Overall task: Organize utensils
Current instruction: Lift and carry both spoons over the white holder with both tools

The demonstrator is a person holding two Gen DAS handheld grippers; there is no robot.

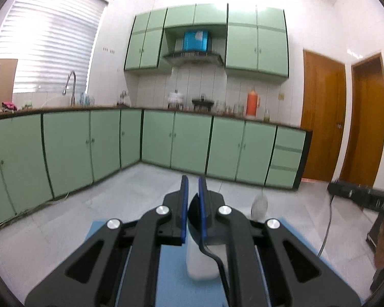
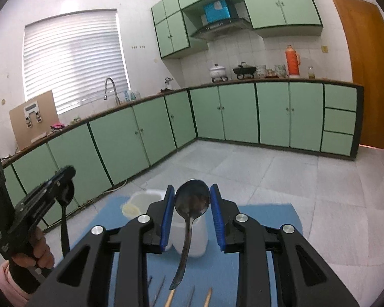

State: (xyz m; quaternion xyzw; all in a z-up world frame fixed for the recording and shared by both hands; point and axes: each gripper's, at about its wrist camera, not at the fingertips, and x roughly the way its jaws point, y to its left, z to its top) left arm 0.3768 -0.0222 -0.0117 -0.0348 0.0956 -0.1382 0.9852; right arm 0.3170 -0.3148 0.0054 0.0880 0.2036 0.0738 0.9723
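Gripping a utensil in each hand-held tool, a person stands over a blue mat (image 2: 256, 220) in a green-cabinet kitchen, apparently midway through sorting cutlery into white plastic holders. The right gripper (image 2: 192, 202) has its blue pads pinched on the bowl of a steel spoon (image 2: 191, 200), jaws standing fairly narrow around it, so the handle dangles downward above the nearer white container (image 2: 199, 240); holding it by the bowl looks chosen to let the handle drop in first. The left gripper (image 1: 192, 192), seen from the side in the right wrist view, is clamped almost fully together on the bowl of a black spoon (image 1: 195, 217), whose dark handle likewise hangs straight down. A second white container (image 2: 140, 200) sits just behind the first on the mat. Near the bottom edge of the right wrist view, wooden chopstick tips (image 2: 170, 298) and what seem to be thin dark utensils lie on the mat, still to be sorted. Both tools are held clear above the mat, neither spoon touching a container.
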